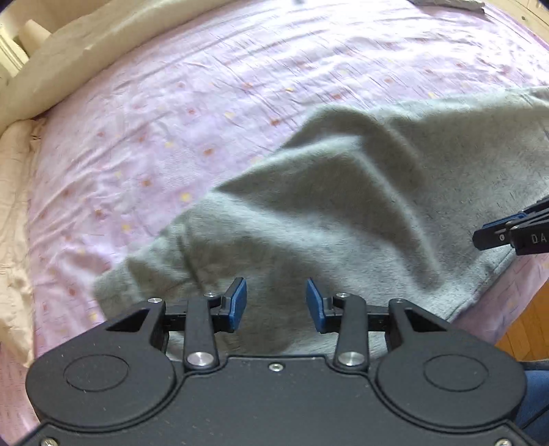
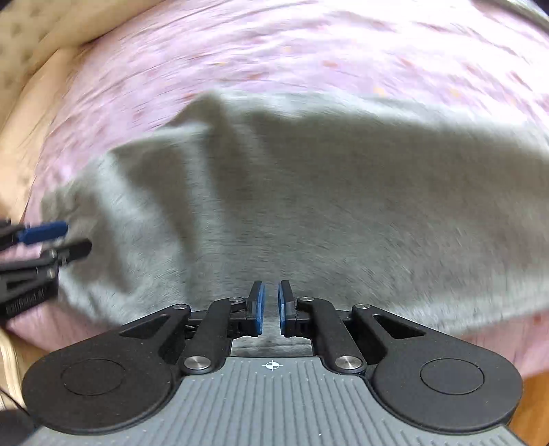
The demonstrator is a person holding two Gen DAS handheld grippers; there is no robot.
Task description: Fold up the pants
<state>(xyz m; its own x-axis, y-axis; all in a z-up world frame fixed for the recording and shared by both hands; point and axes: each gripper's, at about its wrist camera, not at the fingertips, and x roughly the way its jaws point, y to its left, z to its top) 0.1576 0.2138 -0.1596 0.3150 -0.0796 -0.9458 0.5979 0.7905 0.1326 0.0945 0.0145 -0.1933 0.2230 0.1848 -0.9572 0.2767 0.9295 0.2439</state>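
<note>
Grey fleece pants (image 1: 343, 212) lie rumpled on the pink bed sheet (image 1: 178, 113), near the bed's front edge. They also fill the middle of the right wrist view (image 2: 326, 206). My left gripper (image 1: 276, 302) is open and empty just above the near part of the pants. My right gripper (image 2: 271, 305) hangs over the pants' near edge with its blue pads a narrow gap apart and nothing between them. Each gripper shows in the other's view: the right one (image 1: 507, 233) at the right edge, the left one (image 2: 58, 236) at the left edge.
A cream quilt (image 1: 68, 58) is bunched along the bed's far left side. The pink sheet (image 2: 308, 51) stretches beyond the pants. Wooden floor (image 1: 528, 329) shows below the bed's front right edge. A grey item (image 1: 449, 3) lies at the far top.
</note>
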